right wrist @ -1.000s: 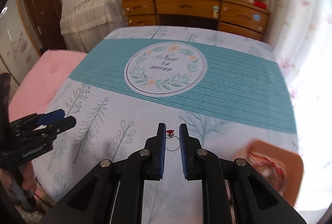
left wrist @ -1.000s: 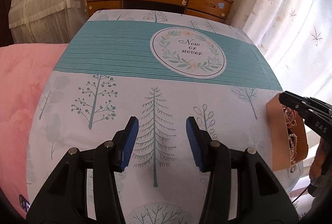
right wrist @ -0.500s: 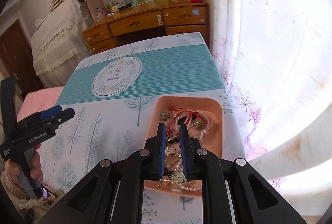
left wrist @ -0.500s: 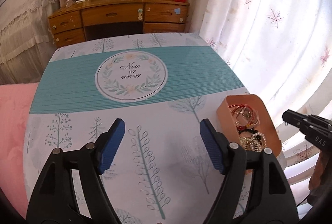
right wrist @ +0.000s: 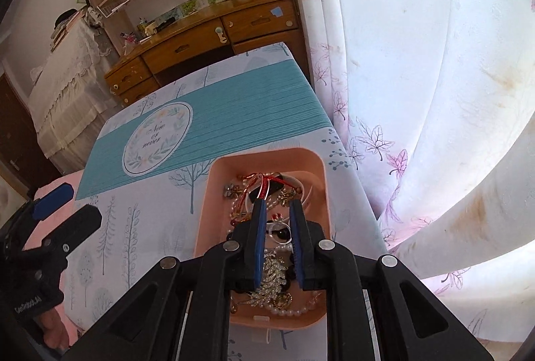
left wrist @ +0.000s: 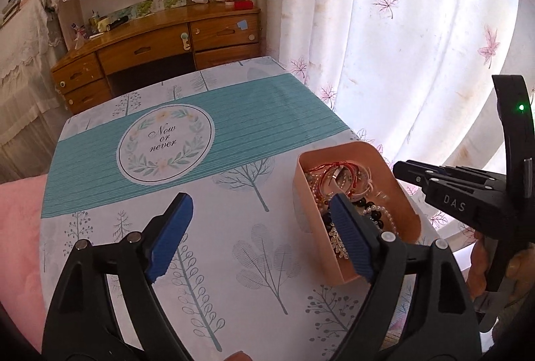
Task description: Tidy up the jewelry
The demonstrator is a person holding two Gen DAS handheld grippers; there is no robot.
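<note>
A peach tray (right wrist: 217,177) full of tangled jewelry sits at the table's right edge; it also shows in the left wrist view (left wrist: 307,194). My right gripper (right wrist: 277,209) hovers over the tray, jaws a little apart, with a small ring with a red stone (right wrist: 279,220) between them over the pile. My left gripper (left wrist: 260,210) is wide open and empty above the tablecloth, its right finger (left wrist: 347,234) over the tray's near left wall.
The table (left wrist: 234,133) has a tree-print cloth with a teal band and a "Now or never" circle. A white leaf-print curtain (right wrist: 418,93) hangs right of the tray. A wooden desk (left wrist: 160,40) stands behind. A pink blanket (left wrist: 16,244) lies at the left.
My right gripper carried the red-stone ring from the cloth to above the tray, and its jaws have parted slightly. My left gripper swung right toward the tray and opened wider.
</note>
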